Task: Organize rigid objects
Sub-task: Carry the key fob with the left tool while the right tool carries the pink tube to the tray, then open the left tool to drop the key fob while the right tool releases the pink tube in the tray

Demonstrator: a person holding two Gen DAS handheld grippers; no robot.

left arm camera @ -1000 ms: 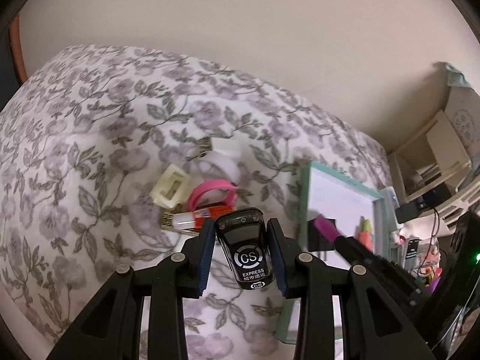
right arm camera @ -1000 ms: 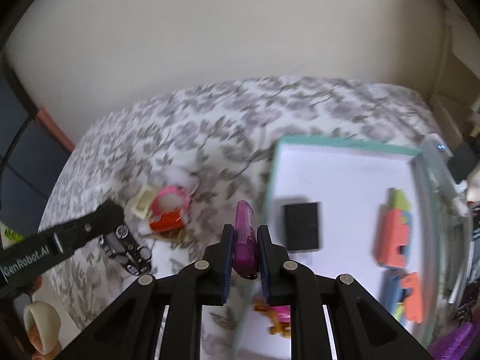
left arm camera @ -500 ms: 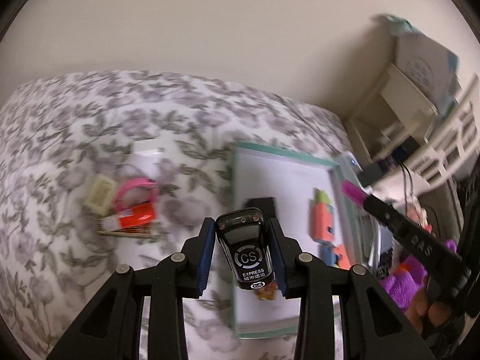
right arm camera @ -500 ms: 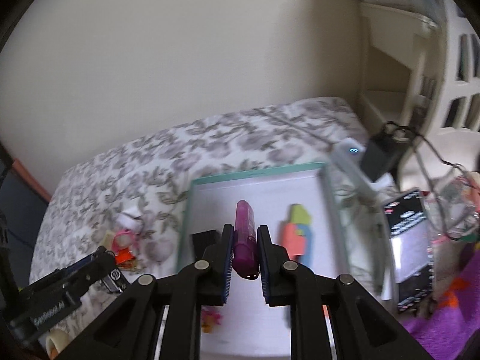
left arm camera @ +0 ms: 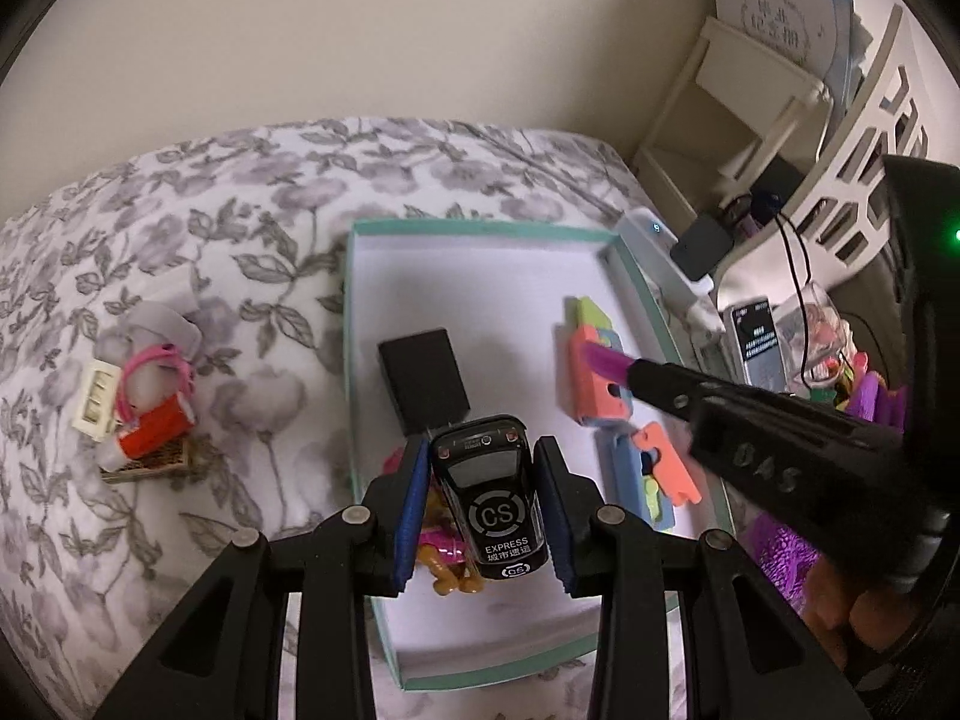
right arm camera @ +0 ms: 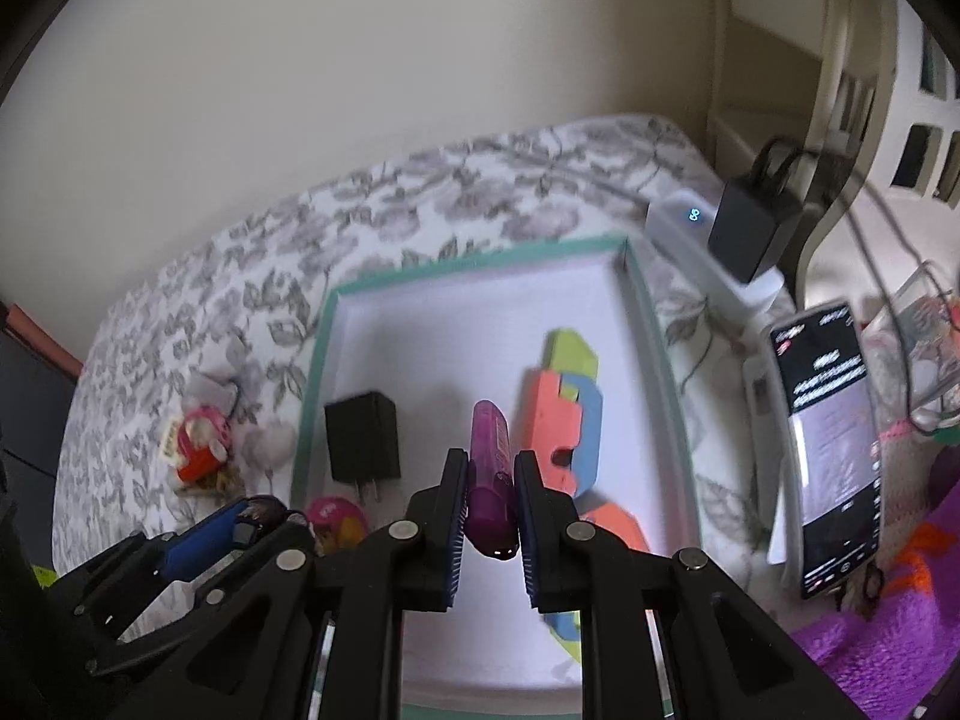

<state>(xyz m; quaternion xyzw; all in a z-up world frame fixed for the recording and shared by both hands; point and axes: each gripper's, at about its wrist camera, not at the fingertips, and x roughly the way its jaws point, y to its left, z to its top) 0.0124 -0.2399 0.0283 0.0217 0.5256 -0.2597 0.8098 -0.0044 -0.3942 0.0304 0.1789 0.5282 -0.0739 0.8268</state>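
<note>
While both of my tools hang over the teal-rimmed tray (left arm camera: 636,285) on the floral bedspread (left arm camera: 240,210), each one carries something. My left hand-held gripper (left arm camera: 483,507) is clamped on a black toy car (left arm camera: 489,501); the car's long axis runs along the fingers, its rear end with two small red lights pointing away from me, the "CS EXPRESS" roof marking reading toward me. It sits above the tray's near left part, just short of the black plug adapter (left arm camera: 423,381) lying inside. My right hand-held gripper (right arm camera: 489,501) pinches a purple cylindrical tube (right arm camera: 492,480), its length also in line with the fingers, the rounded far tip pointing toward the tray's back wall. The tube hangs between the adapter and the coloured foam puzzle blocks (right arm camera: 567,408), above the tray's white floor. A pink and yellow toy figure (left arm camera: 444,552) lies under the car at the tray's left wall. On the bedspread left of the tray is a small pile with a pink ring (left arm camera: 156,369) and a red piece (left arm camera: 156,429). A phone (right arm camera: 831,438) lies right of the tray.
</note>
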